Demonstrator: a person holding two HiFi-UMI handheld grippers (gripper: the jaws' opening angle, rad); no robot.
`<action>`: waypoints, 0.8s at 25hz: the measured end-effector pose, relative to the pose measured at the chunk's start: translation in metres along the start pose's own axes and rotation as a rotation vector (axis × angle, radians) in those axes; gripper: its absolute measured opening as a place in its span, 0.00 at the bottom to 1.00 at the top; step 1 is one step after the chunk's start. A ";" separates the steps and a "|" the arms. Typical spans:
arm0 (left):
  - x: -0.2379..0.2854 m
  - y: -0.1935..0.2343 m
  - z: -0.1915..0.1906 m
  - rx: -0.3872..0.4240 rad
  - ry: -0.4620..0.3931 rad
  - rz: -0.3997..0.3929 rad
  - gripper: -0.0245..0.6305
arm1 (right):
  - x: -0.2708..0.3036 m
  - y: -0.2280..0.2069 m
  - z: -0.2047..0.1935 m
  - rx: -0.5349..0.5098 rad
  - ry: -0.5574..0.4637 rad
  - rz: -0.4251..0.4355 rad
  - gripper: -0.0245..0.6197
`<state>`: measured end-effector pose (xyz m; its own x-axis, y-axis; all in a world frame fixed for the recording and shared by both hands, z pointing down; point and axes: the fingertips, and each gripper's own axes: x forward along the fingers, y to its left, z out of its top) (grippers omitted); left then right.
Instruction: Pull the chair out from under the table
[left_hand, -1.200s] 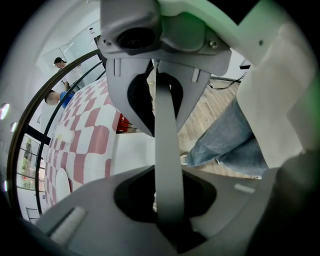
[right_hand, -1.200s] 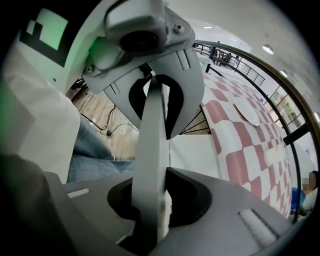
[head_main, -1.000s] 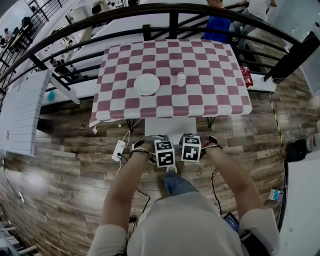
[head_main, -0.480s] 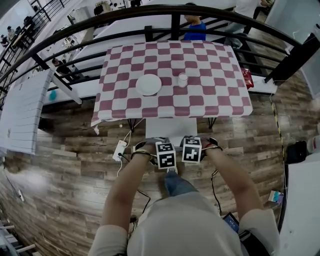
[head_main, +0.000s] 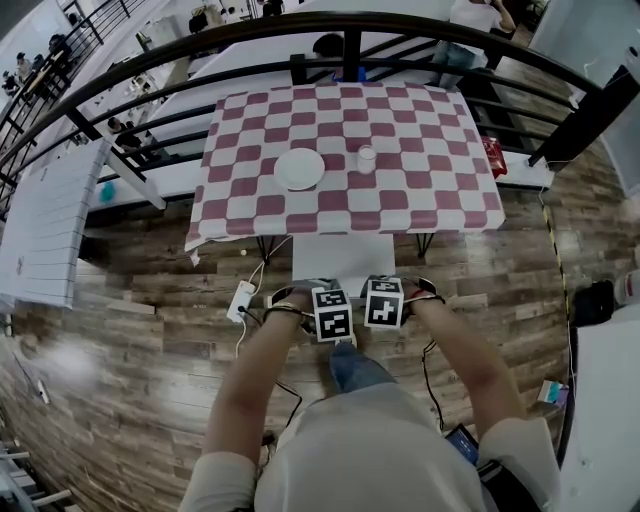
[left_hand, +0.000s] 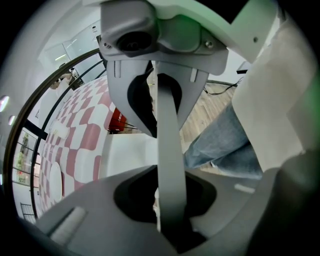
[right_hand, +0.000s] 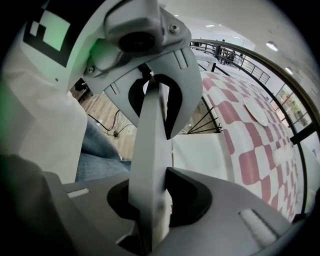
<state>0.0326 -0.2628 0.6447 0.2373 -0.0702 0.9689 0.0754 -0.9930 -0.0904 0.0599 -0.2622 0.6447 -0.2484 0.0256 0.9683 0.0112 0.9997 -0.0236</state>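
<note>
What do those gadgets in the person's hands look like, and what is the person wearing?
The left gripper and the right gripper are pale grey plastic with smooth, rounded jaws. Each carries a white cube with black square markers: the left cube and the right cube. Dark bands or cables loop round both wrists. The person wears a light short-sleeved top and blue jeans.

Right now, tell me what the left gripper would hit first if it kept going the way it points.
The chair back: the left gripper points steeply down, jaws clamped on its top edge. Beyond that, probably the white seat; depth is unclear.
</note>
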 end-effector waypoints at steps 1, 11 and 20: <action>0.000 -0.001 0.000 0.004 0.002 0.000 0.16 | 0.000 0.001 0.001 0.004 0.000 -0.001 0.16; 0.000 -0.013 -0.001 0.027 0.010 -0.002 0.16 | 0.001 0.013 0.003 0.029 -0.005 -0.007 0.16; -0.001 -0.021 -0.001 0.031 0.018 -0.001 0.16 | 0.001 0.022 0.003 0.037 -0.010 -0.006 0.16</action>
<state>0.0297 -0.2420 0.6456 0.2197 -0.0712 0.9730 0.1058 -0.9897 -0.0964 0.0572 -0.2404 0.6448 -0.2577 0.0193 0.9660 -0.0265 0.9993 -0.0270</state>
